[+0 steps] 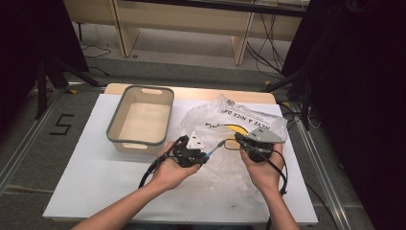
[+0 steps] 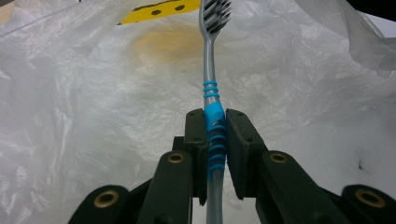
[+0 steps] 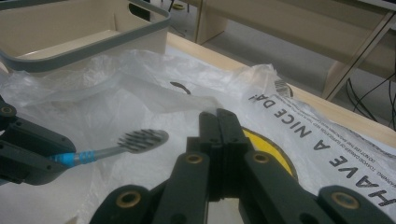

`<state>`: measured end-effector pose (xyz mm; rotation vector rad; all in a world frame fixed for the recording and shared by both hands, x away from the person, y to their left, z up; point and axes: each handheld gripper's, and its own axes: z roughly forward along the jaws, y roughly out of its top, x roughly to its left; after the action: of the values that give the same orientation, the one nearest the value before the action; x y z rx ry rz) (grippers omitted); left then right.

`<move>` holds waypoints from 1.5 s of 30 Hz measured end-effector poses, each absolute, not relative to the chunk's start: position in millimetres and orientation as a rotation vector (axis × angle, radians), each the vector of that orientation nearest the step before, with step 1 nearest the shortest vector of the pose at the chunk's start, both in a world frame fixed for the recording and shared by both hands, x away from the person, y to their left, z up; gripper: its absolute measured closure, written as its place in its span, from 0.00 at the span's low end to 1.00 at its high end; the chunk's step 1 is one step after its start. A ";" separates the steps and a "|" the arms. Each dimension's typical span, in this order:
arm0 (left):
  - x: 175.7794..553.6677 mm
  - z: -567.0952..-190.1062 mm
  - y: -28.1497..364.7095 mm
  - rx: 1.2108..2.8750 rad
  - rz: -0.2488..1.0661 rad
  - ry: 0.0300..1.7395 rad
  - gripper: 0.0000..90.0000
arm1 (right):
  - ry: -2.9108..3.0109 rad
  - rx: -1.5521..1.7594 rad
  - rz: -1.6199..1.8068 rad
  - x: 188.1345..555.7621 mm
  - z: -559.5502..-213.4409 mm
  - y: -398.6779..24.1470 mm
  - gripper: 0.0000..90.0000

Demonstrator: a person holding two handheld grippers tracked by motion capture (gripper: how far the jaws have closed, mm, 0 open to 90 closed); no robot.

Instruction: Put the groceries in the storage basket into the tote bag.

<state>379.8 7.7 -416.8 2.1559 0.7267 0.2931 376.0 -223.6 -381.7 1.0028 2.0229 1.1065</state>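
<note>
We see a white table top (image 1: 95,177) on a wooden base edge (image 1: 191,91). Directly on it: a beige tub (image 1: 140,120) with a grey rim, just left of the left-hand fingers (image 1: 167,148), and a crumpled clear plastic bag (image 1: 225,120) with black print and a yellow patch, spread under and beyond the fingers of both hands, touching the tub's right side.
</note>
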 end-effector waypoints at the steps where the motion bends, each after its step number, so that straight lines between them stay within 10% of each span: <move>1: 380.3 -417.6 6.5 2.156 0.289 0.731 0.88 | 2.024 1.003 1.105 375.8 -381.6 -223.4 1.00; 45: 403.7 -435.2 -31.1 2.212 0.321 0.765 0.87 | 2.032 0.992 1.115 375.3 -381.8 -220.9 1.00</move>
<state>403.7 -31.1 -435.2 2.2125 0.7651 0.3206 375.3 -220.9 -381.8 0.9921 2.0316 1.1155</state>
